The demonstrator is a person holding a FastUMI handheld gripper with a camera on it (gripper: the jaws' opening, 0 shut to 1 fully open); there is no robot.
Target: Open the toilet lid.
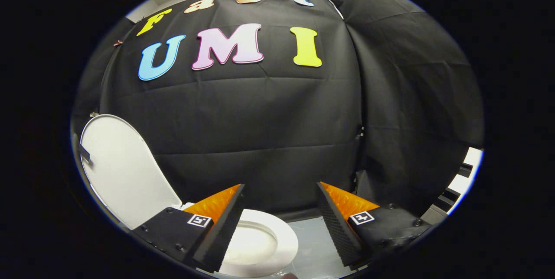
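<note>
The white toilet lid point(123, 170) stands raised, tilted back beyond my left finger. Below it the white seat ring and bowl point(260, 244) lie uncovered, just ahead of and partly behind the left finger point(221, 222). My gripper point(279, 190) hangs above the bowl's right side, open wide, with nothing between its orange-and-black fingers. The right finger point(342, 222) is over the grey floor beside the bowl. Neither finger touches the lid or the seat.
Black cloth walls point(269, 131) close the booth behind and to the right of the toilet. Grey floor point(314, 244) shows between the fingers, right of the bowl. A white and dark stepped structure point(455, 188) sits beyond the right finger.
</note>
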